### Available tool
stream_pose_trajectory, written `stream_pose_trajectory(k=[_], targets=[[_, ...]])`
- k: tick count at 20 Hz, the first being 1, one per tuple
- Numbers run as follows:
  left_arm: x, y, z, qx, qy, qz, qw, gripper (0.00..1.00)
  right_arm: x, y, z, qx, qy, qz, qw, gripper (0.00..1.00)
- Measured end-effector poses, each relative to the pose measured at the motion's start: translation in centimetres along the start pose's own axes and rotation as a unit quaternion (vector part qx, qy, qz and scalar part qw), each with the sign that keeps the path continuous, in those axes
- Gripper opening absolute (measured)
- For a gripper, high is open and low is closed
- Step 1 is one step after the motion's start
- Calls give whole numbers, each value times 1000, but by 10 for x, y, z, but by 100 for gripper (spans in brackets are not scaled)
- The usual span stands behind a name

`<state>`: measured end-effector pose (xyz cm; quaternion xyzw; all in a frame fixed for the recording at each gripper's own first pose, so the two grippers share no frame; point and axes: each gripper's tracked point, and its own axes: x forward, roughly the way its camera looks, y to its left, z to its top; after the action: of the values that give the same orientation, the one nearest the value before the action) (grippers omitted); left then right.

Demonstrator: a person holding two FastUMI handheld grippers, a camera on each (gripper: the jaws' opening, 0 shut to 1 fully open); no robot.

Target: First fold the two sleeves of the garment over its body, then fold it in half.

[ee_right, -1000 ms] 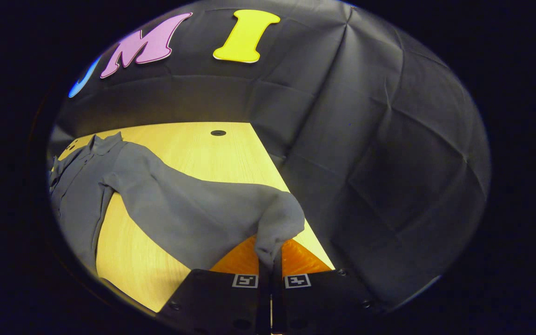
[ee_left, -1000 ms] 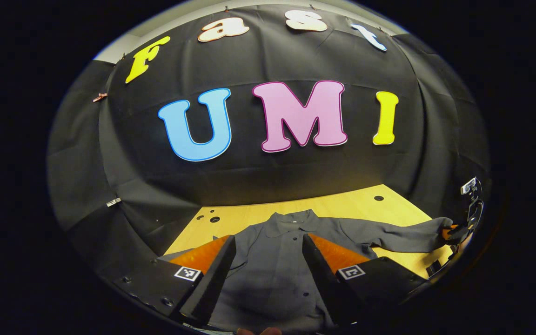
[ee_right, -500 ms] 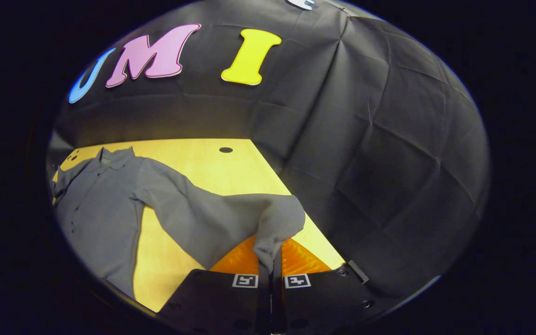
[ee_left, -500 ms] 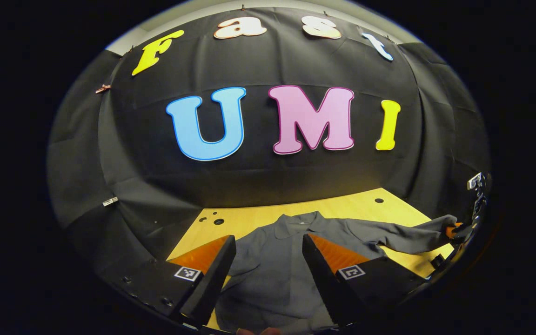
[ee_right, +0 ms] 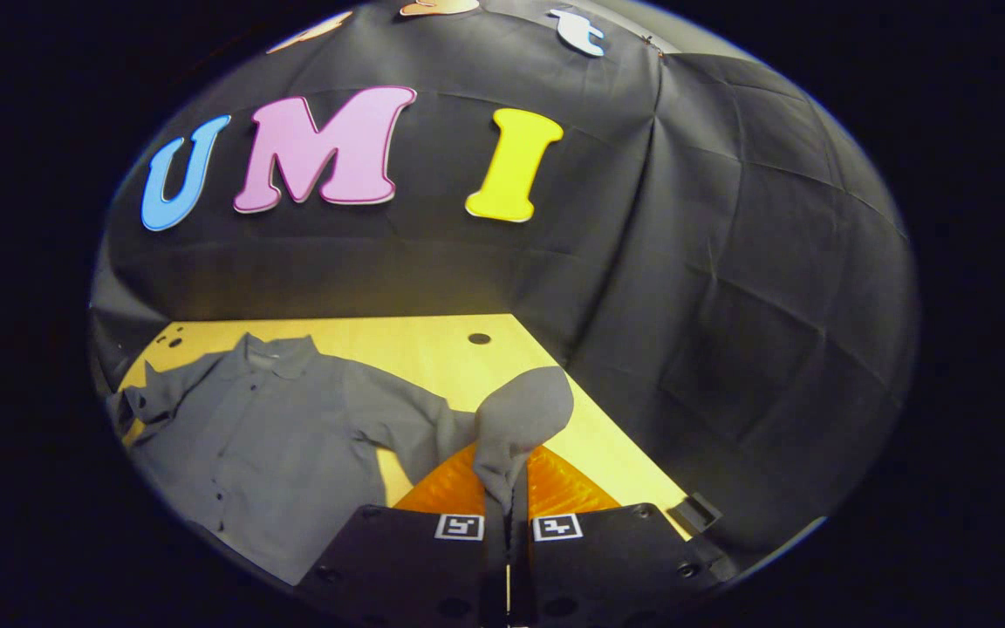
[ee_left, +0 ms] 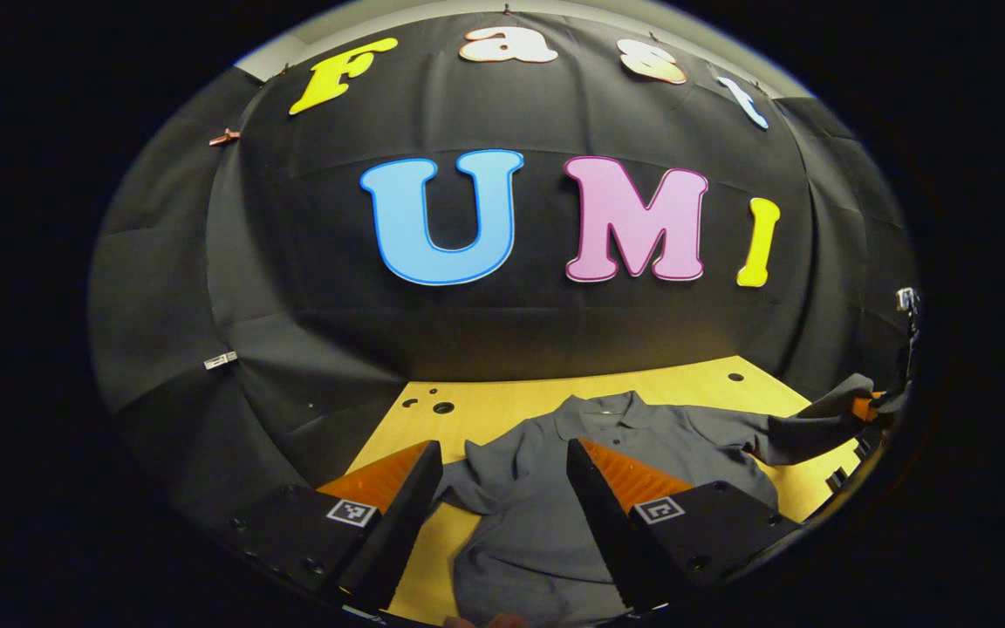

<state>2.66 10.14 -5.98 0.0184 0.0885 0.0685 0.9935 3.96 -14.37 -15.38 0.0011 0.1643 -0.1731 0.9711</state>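
The grey button-up shirt (ee_right: 276, 436) lies face up on the wooden tabletop (ee_right: 433, 340), collar toward the booth wall. The right gripper (ee_right: 507, 488) is clamped on the cuff of the right sleeve (ee_right: 520, 410). Over the last second it has lifted that cuff higher and carried it in toward the shirt body; the sleeve, previously stretched out across the tabletop, now bunches and hangs slack. In the left gripper view, the left gripper (ee_left: 502, 488) remains spread wide and holds nothing, hovering above the shirt's lower body, and has drifted toward the left sleeve (ee_left: 476, 484). Assessment: the first sleeve fold is under way and not yet laid down.
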Motion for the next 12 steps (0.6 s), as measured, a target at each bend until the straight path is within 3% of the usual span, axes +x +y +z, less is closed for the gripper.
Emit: stream_pose_trajectory(k=[7,12], targets=[[15,73,-29,-14,11,19,1000,92,-10,105,56,11,-47,57,997,6],[32,115,-54,-12,29,27,999,92,-4,189,60,4,-50,103,993,6]])
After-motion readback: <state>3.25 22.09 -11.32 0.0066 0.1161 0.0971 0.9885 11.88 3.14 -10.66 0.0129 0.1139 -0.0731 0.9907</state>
